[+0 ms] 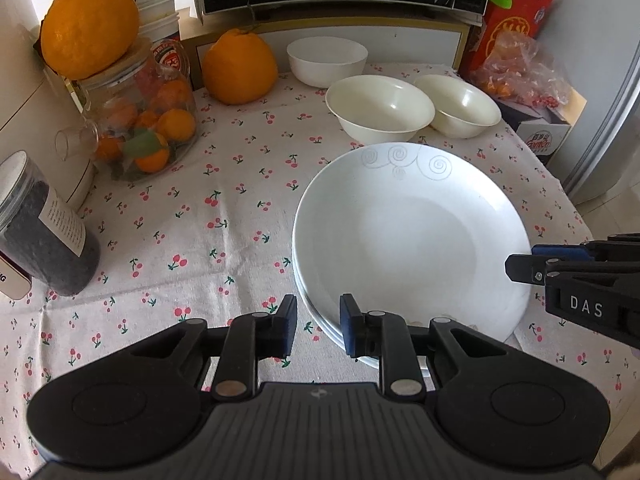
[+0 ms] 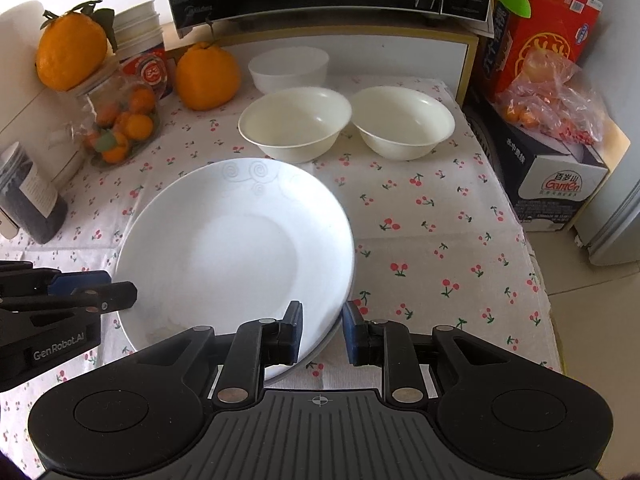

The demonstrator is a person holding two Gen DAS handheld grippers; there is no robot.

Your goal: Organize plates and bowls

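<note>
flanking the stacked plates [image 1: 408,232], left tool [image 1: 318,326] and right tool [image 2: 322,330] both gape open, gripping nothing.

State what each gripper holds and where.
Left gripper and right gripper each straddle the plate stack's near rim, jaws open; nothing is gripped.

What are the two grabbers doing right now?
Left gripper open at plate stack's near-left rim. Right gripper open at its near-right rim. Three bowls behind, unstacked. Nothing blocking.
</note>
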